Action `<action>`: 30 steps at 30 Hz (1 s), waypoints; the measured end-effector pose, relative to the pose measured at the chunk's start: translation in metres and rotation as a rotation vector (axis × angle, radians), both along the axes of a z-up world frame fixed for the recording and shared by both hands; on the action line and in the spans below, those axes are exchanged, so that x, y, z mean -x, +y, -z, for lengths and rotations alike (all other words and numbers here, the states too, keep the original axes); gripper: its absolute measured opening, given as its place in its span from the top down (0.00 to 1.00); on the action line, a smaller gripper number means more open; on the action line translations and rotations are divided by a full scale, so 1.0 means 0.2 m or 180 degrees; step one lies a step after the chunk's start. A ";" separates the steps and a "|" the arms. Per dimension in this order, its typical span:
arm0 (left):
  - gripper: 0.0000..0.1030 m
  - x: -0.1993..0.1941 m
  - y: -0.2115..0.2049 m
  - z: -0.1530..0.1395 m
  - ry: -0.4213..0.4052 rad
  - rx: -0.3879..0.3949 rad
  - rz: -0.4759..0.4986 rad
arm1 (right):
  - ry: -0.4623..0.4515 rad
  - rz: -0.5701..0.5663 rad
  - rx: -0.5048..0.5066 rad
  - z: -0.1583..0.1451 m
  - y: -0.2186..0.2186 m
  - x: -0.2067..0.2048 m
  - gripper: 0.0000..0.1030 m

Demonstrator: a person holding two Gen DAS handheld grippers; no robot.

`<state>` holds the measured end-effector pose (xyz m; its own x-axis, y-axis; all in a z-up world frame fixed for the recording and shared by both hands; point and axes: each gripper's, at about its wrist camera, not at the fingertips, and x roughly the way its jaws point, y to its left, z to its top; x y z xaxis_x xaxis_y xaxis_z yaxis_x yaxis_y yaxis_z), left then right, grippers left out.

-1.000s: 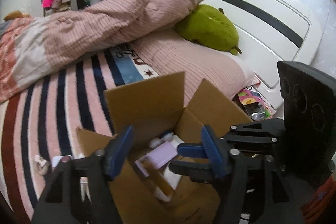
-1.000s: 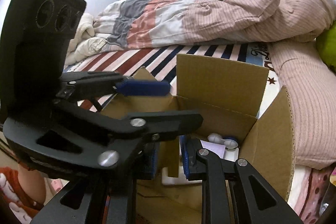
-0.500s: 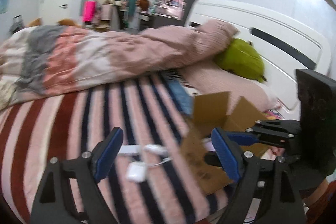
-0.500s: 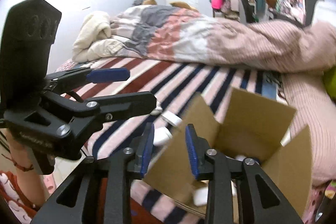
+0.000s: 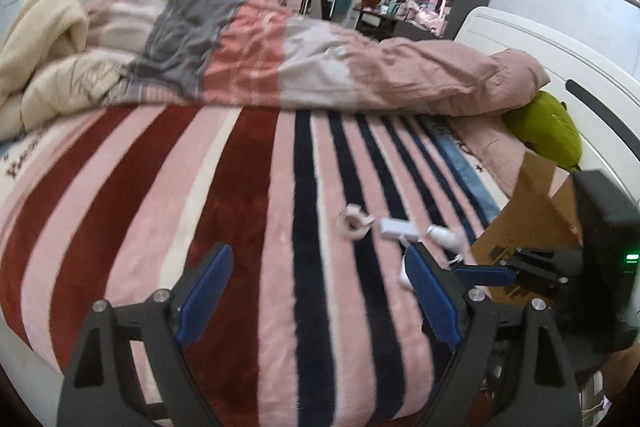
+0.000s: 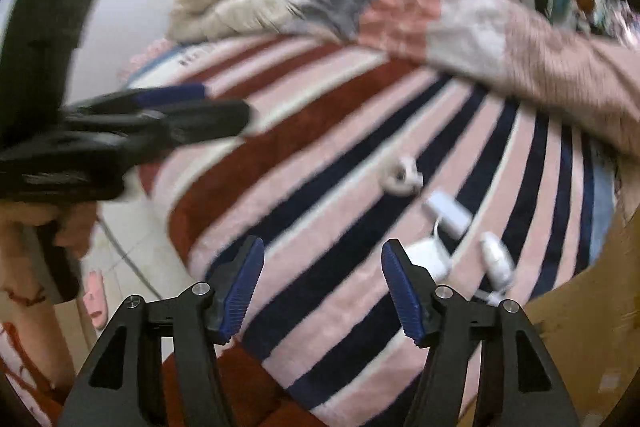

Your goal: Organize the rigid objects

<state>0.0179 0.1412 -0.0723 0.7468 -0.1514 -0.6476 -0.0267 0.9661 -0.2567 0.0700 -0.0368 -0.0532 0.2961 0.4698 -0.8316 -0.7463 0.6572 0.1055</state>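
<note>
Several small white objects lie on the striped bed cover: a tape roll [image 5: 354, 223] [image 6: 401, 178], a flat white box [image 5: 396, 227] [image 6: 447, 213], a small white bottle [image 5: 442, 235] [image 6: 497, 259] and a white charger [image 6: 426, 259] with a cord. A cardboard box [image 5: 532, 219] [image 6: 592, 311] stands on the bed to their right. My left gripper [image 5: 318, 297] is open and empty above the cover, left of the objects. My right gripper [image 6: 322, 291] is open and empty, just left of the charger.
A pink and grey duvet [image 5: 280, 59] is heaped across the far side of the bed. A green plush [image 5: 548, 133] lies by the white headboard [image 5: 560, 59]. The bed's near edge and floor [image 6: 132, 259] are at lower left.
Both grippers swung left, away from the cardboard box, and now face the loose white objects on the cover. The right gripper went from nearly shut to open.
</note>
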 end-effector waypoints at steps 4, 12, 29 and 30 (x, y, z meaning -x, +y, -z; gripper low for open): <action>0.17 -0.04 0.02 0.12 0.0139 0.0047 0.0001 | 0.0178 0.0510 0.0247 0.23 -0.05 -0.13 0.43; 0.17 -0.08 -0.02 0.18 0.0227 -0.0008 0.0036 | 0.0055 0.0867 0.0156 0.40 -0.10 -0.27 0.42; 0.17 -0.02 -0.28 -0.13 -0.0064 -0.0113 0.0349 | -0.0339 0.0117 -0.0404 0.00 -0.07 0.02 0.61; 0.17 -0.01 -0.32 -0.17 -0.0109 -0.0097 0.0410 | -0.0376 0.0079 -0.0461 -0.05 -0.08 0.04 0.61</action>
<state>0.0194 0.0769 -0.0383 0.7441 -0.2281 -0.6279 0.1064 0.9684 -0.2257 0.0616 -0.0529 -0.0431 0.4007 0.5733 -0.7146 -0.7429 0.6598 0.1127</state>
